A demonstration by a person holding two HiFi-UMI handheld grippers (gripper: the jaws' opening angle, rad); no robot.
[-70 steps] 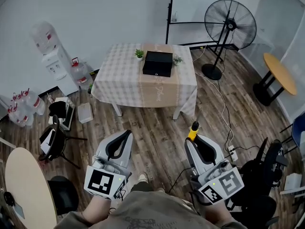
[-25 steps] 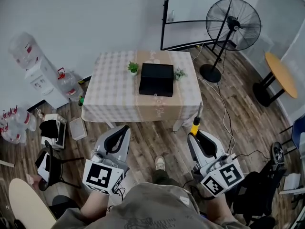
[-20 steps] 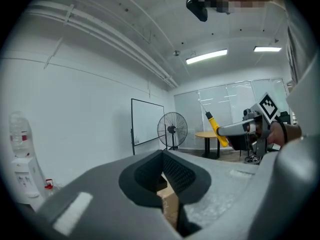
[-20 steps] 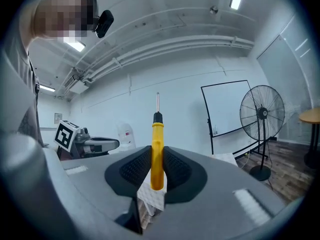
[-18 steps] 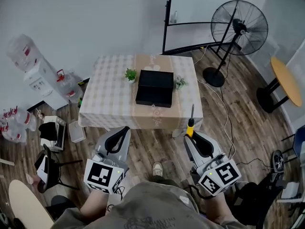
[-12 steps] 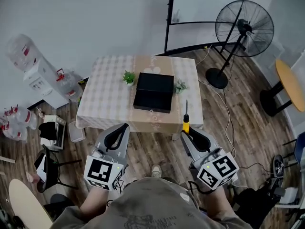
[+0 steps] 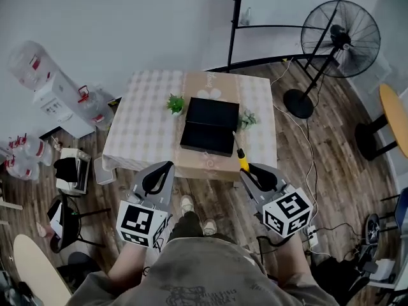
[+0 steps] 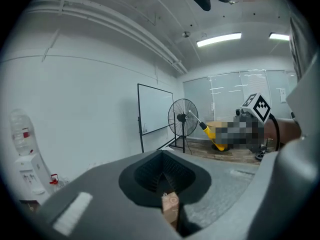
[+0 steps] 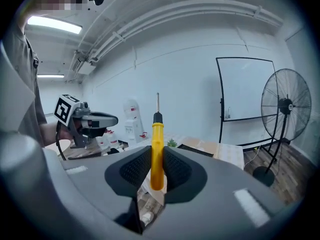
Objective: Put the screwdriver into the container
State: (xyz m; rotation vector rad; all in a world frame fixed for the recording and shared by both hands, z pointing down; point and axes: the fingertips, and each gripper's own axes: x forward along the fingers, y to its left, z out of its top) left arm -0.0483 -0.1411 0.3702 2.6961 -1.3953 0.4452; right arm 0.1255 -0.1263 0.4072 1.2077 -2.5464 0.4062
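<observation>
A black box-shaped container lies on a table with a checked cloth, straight ahead. My right gripper is shut on the yellow handle of the screwdriver, whose shaft points up and slightly left over the table's near edge, just short of the container. In the right gripper view the screwdriver stands upright between the jaws, with the container behind it. My left gripper hangs shut with nothing in it, over the floor in front of the table, and is also visible as the left gripper.
Two small potted plants flank the container. A standing fan and a whiteboard frame are at the back right, a water dispenser at the left. A round orange table and floor cables lie right.
The person has walked up to the table, which now lies close below. The right gripper has carried the screwdriver forward to the table's near edge. The left gripper stays shut and empty.
</observation>
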